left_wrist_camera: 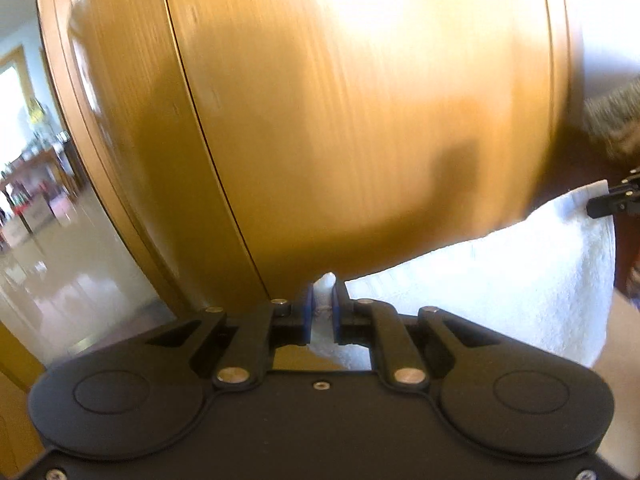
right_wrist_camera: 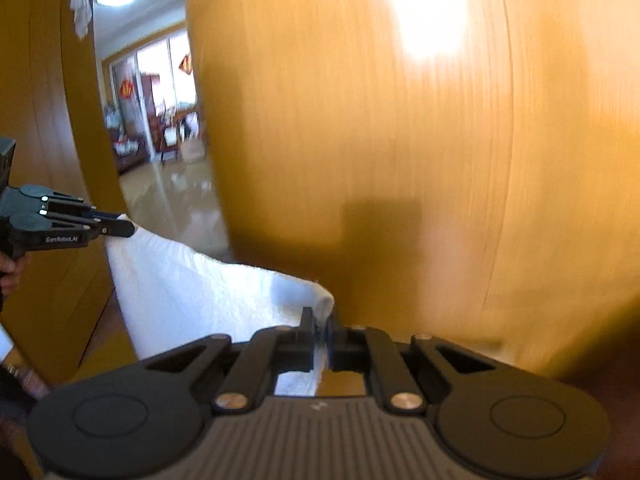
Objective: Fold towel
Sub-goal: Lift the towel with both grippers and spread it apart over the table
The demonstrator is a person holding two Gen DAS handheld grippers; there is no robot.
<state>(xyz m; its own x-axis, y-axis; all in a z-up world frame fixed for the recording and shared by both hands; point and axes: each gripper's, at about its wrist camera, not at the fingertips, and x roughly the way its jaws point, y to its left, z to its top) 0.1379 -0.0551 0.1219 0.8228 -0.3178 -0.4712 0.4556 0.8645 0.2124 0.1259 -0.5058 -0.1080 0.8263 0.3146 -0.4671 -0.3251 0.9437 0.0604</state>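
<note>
Towel (left_wrist_camera: 500,292) between both hand-held grippers

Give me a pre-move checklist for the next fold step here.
1. Left gripper shut on a towel corner: ok.
2. Right gripper shut on the other corner: ok.
3. Top edge spans between grippers without twist: ok, sags slightly.
4. Towel's lower edge hanging free: cannot tell, out of view.
5. Surface to lay it on: cannot tell, not shown.
6. Clear of the wooden door: cannot tell, blurred.
</note>
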